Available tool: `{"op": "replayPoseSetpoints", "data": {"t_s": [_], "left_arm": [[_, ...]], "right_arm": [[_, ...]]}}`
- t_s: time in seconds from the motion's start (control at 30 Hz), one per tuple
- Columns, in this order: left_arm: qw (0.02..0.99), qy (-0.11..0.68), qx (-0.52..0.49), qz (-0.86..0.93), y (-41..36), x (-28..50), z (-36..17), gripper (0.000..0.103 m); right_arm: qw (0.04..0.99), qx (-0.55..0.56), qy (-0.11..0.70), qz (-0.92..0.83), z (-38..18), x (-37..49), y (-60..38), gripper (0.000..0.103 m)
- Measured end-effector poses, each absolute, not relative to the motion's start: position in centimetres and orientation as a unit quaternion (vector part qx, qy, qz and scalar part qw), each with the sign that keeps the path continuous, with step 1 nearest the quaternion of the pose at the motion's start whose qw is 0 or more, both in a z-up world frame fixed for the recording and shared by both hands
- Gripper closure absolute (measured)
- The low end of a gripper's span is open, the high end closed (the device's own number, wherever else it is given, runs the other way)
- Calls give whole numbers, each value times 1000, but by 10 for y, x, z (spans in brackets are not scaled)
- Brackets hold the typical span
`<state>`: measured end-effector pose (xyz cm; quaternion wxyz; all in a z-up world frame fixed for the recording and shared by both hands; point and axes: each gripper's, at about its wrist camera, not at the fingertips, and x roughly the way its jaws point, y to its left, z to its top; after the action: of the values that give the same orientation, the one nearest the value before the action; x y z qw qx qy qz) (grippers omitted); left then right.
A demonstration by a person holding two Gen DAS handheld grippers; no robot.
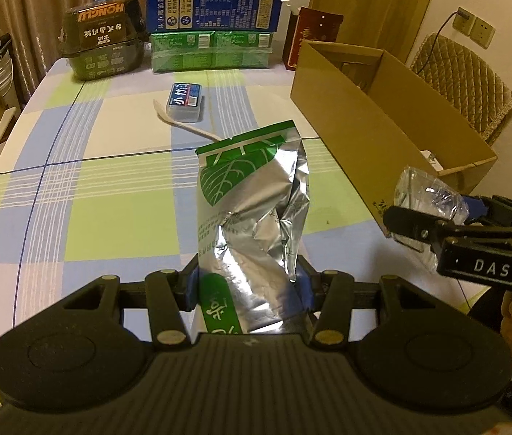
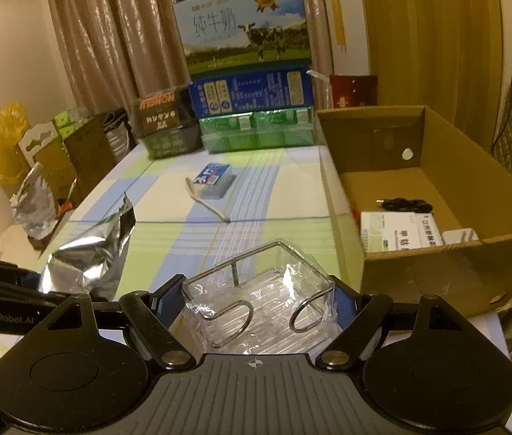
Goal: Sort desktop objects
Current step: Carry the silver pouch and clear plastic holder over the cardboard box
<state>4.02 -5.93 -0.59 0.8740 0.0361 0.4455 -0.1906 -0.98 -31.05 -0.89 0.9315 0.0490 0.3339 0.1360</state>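
Foil pouch [image 1: 252,214] stands clamped at its lower end in the left gripper [image 1: 246,282], lifted clear of the checked tablecloth [image 1: 85,181]; the right gripper [image 2: 256,301] grasps a clear plastic holder [image 2: 256,290] with a wire frame, likely for transfer. At 2 o'clock, the open cardboard box [image 2: 437,268] holds a white packet [image 2: 397,232] and small black items [image 2: 404,204].

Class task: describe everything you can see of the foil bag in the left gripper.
The foil bag is a crinkled silver pouch with a green leaf print and green top band, white lettering lower down. It stands upright, creased and dented mid-body, lifted above the checked tablecloth. The left gripper clamps its lower part between blue pads; nothing else touches it.
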Motion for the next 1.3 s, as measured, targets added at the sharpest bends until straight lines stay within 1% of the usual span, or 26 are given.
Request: {"op": "replayPoseSetpoints", "data": {"t_s": [0.7, 1.3], "left_arm": [[873, 432, 50, -222, -100, 34, 8, 58], [869, 422, 68, -248, -136, 31, 16, 58]], "right_arm": [[945, 60, 306, 98, 18, -23, -356, 25], [951, 68, 293, 64, 30, -30, -397, 25]]}}
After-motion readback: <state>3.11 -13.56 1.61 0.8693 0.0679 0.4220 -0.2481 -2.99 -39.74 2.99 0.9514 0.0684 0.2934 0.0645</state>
